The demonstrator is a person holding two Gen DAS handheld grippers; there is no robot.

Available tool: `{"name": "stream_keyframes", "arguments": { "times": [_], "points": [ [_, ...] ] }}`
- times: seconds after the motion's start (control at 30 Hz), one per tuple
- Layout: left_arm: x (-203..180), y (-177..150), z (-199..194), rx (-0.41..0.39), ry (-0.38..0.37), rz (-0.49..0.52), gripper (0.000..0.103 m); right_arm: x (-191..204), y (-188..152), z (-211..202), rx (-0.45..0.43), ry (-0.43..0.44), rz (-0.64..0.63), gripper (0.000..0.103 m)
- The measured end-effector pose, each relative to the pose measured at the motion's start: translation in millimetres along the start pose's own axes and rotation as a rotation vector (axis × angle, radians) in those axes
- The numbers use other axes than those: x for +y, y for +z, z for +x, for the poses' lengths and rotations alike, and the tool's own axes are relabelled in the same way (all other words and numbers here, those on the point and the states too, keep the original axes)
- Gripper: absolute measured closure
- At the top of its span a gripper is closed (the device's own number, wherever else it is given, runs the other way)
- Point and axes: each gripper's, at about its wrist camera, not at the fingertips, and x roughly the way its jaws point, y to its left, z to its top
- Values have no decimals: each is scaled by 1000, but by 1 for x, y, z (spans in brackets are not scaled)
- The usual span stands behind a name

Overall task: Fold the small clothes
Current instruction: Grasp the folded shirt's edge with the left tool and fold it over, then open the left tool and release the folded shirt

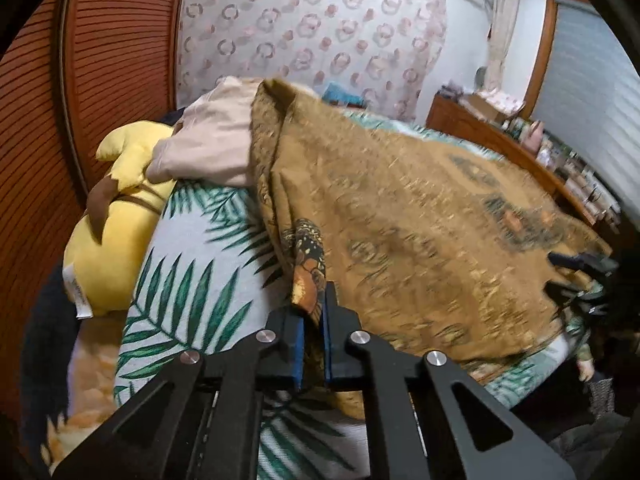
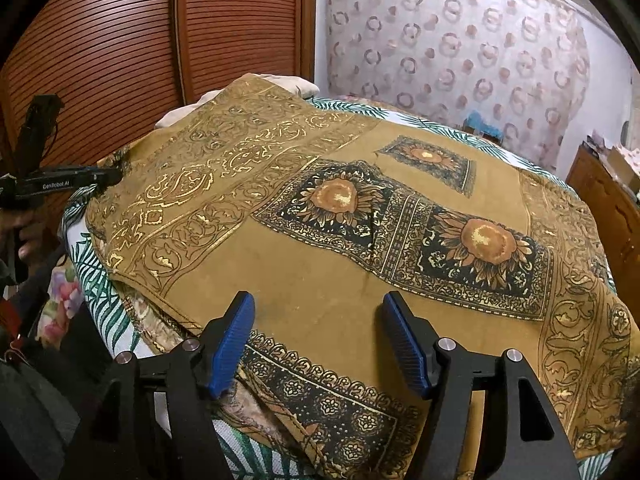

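A mustard-brown patterned cloth (image 2: 320, 272) with gold scrollwork and dark sunflower panels lies spread over the bed. My left gripper (image 1: 313, 312) is shut on a corner of this cloth (image 1: 400, 220) and holds that edge lifted, so the fabric drapes down from it. The left gripper also shows at the far left of the right wrist view (image 2: 112, 176), at the cloth's left edge. My right gripper (image 2: 318, 320) is open, its blue pads (image 2: 236, 332) spread just above the cloth's near edge. It holds nothing. It shows dark at the right edge of the left wrist view (image 1: 576, 268).
The bed has a white sheet with green palm leaves (image 1: 192, 264). A yellow plush toy (image 1: 108, 232) and a beige garment (image 1: 208, 140) lie at the bed's far left. Wooden slatted doors (image 2: 140, 40) stand behind. A wooden dresser (image 1: 520, 152) with clutter runs along the right.
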Motion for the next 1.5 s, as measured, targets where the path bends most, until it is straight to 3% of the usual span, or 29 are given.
{"name": "stream_keyframes", "arguments": {
  "times": [0.33, 0.43, 0.63, 1.3, 1.5],
  "points": [
    [-59, 47, -21, -112, -153, 73, 96, -31, 1, -33, -43, -60, 86, 34],
    [-84, 60, -19, -129, -199, 108, 96, -53, -7, -50, -63, -125, 115, 34],
    [-137, 84, -10, -140, -287, 190, 96, -105, -36, -84, -79, -171, 263, 34],
    [-307, 141, 22, -80, -525, 434, 96, -132, -82, -130, -132, -198, 384, 34],
    [-336, 150, 28, -33, -571, 420, 96, -136, -89, -139, -155, -194, 398, 34]
  ]
}}
